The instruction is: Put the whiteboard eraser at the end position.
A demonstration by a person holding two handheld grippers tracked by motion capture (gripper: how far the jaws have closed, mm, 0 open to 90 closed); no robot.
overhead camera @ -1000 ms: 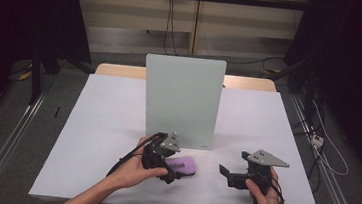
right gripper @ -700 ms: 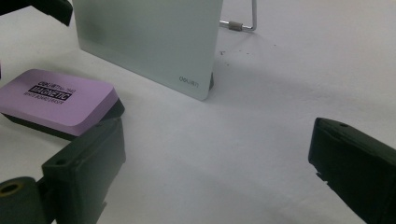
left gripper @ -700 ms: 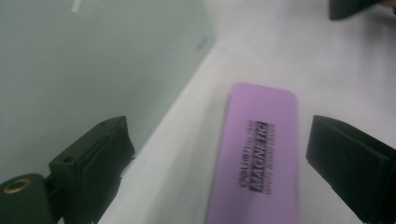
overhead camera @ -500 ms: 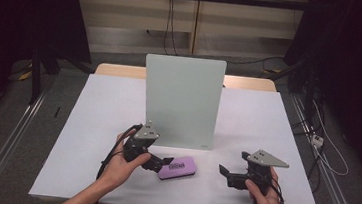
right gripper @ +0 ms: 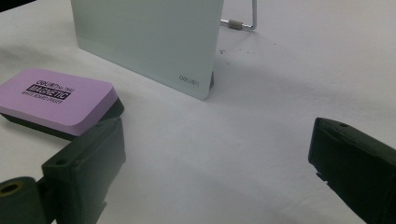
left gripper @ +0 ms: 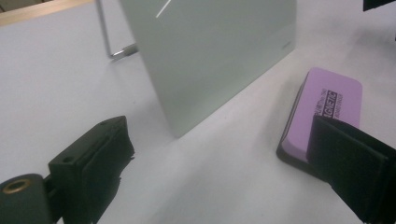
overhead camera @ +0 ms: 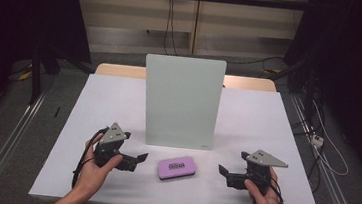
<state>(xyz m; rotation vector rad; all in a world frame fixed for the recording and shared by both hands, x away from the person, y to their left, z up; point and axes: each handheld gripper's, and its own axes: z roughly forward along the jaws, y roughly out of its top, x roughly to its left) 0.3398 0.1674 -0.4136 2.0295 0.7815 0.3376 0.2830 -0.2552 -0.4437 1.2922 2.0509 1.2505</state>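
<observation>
a white table [overhead camera: 119, 101] sits on grey floor [overhead camera: 9, 141]. cables [overhead camera: 170, 10] hang down the back wall, black curtains [overhead camera: 6, 15] beside it.

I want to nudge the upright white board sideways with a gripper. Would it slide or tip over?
The white board stands tall on a narrow bottom edge, propped by a thin wire stand behind, so a high push would probably tip it. A low push near the table would more likely slide it, since its face looks smooth and rigid.
</observation>
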